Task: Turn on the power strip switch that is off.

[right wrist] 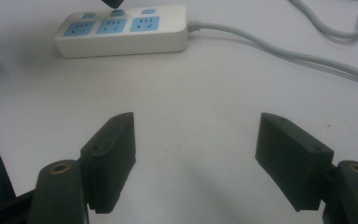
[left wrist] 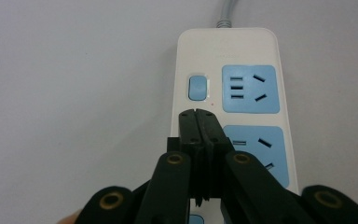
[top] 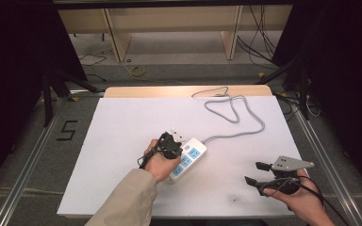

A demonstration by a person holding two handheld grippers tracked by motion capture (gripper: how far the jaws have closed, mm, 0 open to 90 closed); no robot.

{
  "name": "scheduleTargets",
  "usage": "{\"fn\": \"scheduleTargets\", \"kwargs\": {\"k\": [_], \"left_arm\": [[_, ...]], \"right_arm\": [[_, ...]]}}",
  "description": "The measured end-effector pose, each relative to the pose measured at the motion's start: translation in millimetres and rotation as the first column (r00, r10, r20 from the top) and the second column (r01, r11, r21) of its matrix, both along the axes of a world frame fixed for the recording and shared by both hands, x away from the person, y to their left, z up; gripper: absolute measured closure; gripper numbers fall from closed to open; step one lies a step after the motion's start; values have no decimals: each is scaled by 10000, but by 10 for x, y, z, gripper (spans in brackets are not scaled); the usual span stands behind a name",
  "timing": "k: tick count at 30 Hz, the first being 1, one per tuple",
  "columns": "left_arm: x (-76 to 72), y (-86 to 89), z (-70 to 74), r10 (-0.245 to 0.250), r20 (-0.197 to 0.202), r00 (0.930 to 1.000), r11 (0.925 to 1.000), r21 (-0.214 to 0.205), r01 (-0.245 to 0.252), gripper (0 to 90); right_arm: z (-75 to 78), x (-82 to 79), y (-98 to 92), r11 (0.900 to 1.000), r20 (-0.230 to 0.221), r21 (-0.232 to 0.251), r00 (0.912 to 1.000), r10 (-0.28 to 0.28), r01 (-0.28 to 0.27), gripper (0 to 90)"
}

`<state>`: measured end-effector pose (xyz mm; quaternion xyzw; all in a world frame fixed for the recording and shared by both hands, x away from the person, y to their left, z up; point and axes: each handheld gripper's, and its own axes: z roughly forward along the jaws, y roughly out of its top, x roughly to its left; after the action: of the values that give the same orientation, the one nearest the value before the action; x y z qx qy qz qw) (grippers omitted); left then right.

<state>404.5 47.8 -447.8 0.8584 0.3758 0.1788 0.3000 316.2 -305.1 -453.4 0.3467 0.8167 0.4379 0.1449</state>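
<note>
A white power strip (top: 191,158) with blue sockets lies near the middle of the white table top (top: 122,117), and its grey cable (top: 238,113) loops off to the back. My left gripper (top: 175,149) hovers over the strip with both jaws pressed together and nothing between them. In the left gripper view its tips (left wrist: 196,114) sit just below the far blue switch (left wrist: 196,87) of the strip (left wrist: 233,49). My right gripper (top: 253,173) stands open at the front right, apart from the strip (right wrist: 121,39), with bare table between its jaws (right wrist: 196,135).
A wooden table edge (top: 169,91) shows behind the white sheet. On the floor beyond it are loose cables (top: 136,70) and wooden shelf legs (top: 118,42). A black "5" (top: 67,130) is marked on the floor at the left. Metal rails (top: 28,165) flank the table.
</note>
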Motion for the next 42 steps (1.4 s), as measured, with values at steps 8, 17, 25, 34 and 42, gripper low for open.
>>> {"fn": "scheduleTargets", "kwargs": {"k": [8,17,25,34,42], "left_arm": [[11,-9,-14,7,-78,10000,10000,79,-7,898],[19,-11,-19,20,-130,9999,9999,101,-19,898],[25,-21,-21,73,-143,9999,10000,58,-72,898],[28,-22,-20,111,-174,9998,9999,59,-110,898],[36,-15,-15,159,-294,9994,9999,31,-158,898]], "right_arm": [[0,0,-2,10000,-17,-16,10000,2,-2,290],[-2,1,-2,10000,-25,-11,10000,2,-2,290],[0,1,-3,10000,-24,-7,10000,-28,28,290],[2,-1,-3,10000,22,33,10000,-41,41,290],[3,-4,-6,10000,24,33,10000,-33,33,290]]}}
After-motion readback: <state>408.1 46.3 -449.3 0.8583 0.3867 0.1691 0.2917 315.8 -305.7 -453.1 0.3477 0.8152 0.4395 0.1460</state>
